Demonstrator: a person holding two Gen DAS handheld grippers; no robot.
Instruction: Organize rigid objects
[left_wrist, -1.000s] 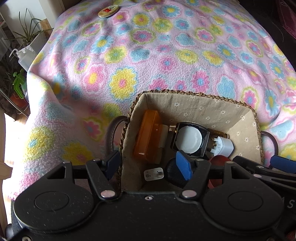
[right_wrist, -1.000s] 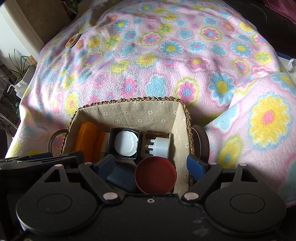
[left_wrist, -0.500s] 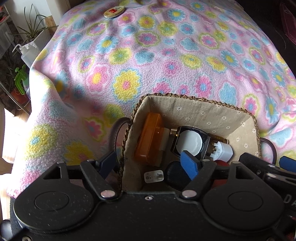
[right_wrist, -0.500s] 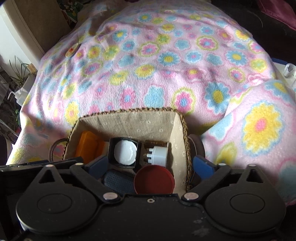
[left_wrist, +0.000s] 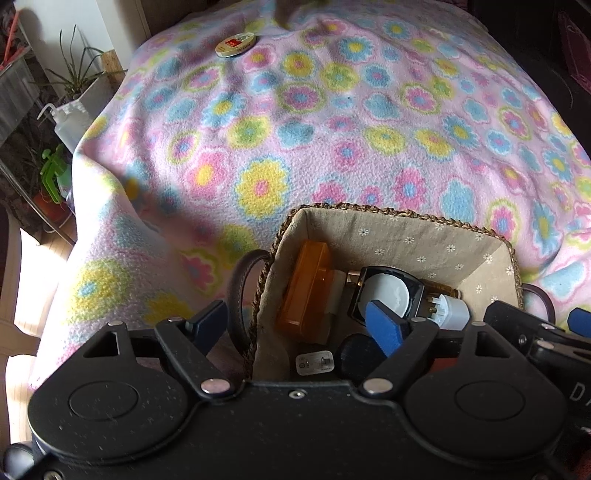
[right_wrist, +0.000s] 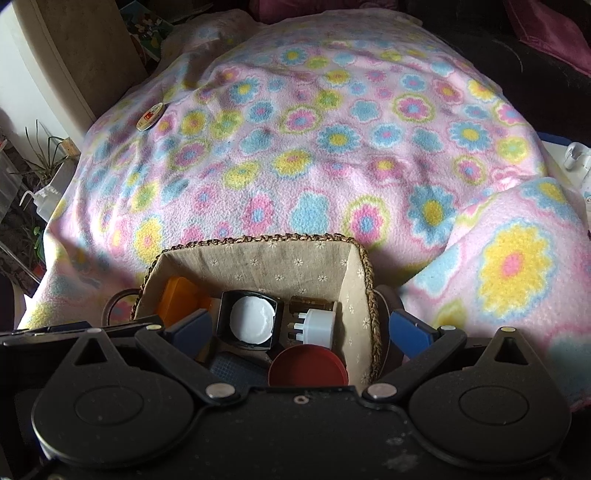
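Both grippers are hanging over the near end of the basket (right_wrist: 364, 266), pointing steeply down into it.

The left gripper (left_wrist: 295, 325) is straddling the basket's left wall: 1 finger is outside by the left handle (left_wrist: 236, 295), the other inside over the contents. Its jaws are opening, roughly half spread, and nothing is pressed between the pads; only the basket wall is standing in the gap.

The right gripper (right_wrist: 295, 328) is standing at full spread, straddling the basket's right wall, 1 finger inside and 1 outside. It is holding nothing.

Inside the basket, from the near end: a red lid (right_wrist: 308, 365), a dark blue item (left_wrist: 356, 356) and a small white tag (left_wrist: 315, 363) are lying lowest. Behind them an orange box (left_wrist: 306, 291) is leaning against the left wall, a black case with a white disc (right_wrist: 251, 319) is sitting at the centre, and a white plug (right_wrist: 319, 325) is lying to its right, touching a brown bottle (right_wrist: 312, 304).

Far beyond the basket, 1 round tin (left_wrist: 235, 44) is lying alone on the blanket (left_wrist: 332, 147), near its far left corner.

Judgement: a release over the basket is being finished, both grippers coming away empty. The tin appears to be the 1 rigid object left out. The next move calls for lifting clear of the basket walls, a long reach to the tin, and a grip across its thin edge, since it is lying flat on soft fleece.
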